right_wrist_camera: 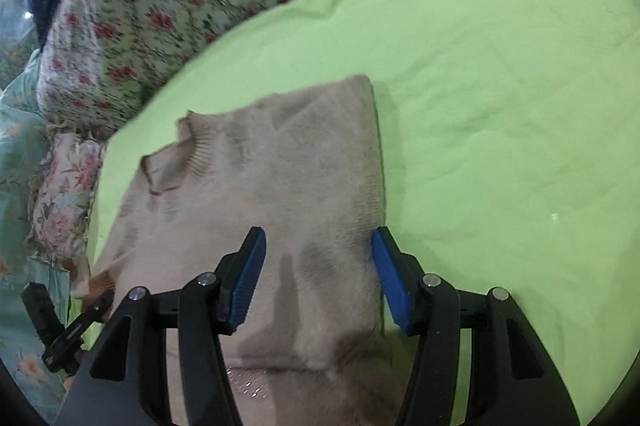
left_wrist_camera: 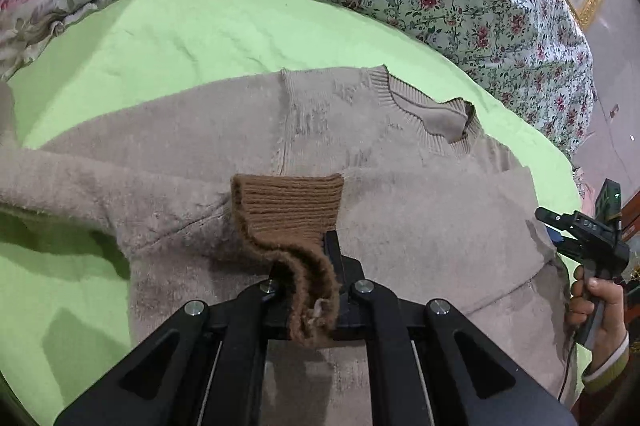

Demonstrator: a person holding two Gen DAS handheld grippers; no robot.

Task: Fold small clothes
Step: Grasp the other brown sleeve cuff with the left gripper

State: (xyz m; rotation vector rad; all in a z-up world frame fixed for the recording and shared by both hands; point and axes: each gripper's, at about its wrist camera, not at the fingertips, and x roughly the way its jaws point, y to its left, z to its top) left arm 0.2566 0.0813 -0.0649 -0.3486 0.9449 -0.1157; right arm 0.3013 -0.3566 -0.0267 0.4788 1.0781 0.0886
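The left tongs (left_wrist_camera: 308, 278) pinch the brown cuff (left_wrist_camera: 288, 210) over the beige sweater (left_wrist_camera: 420, 226) on the green bed sheet (left_wrist_camera: 180, 38). The right tongs (right_wrist_camera: 318, 278) hover wide apart, empty. One side looks folded; this sleeve remains unfinished.

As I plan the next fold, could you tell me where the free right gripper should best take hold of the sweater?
Probably the sweater's folded side edge, approached from the bare green sheet. That edge runs straight with clear sheet alongside, and the open right gripper already straddles it.
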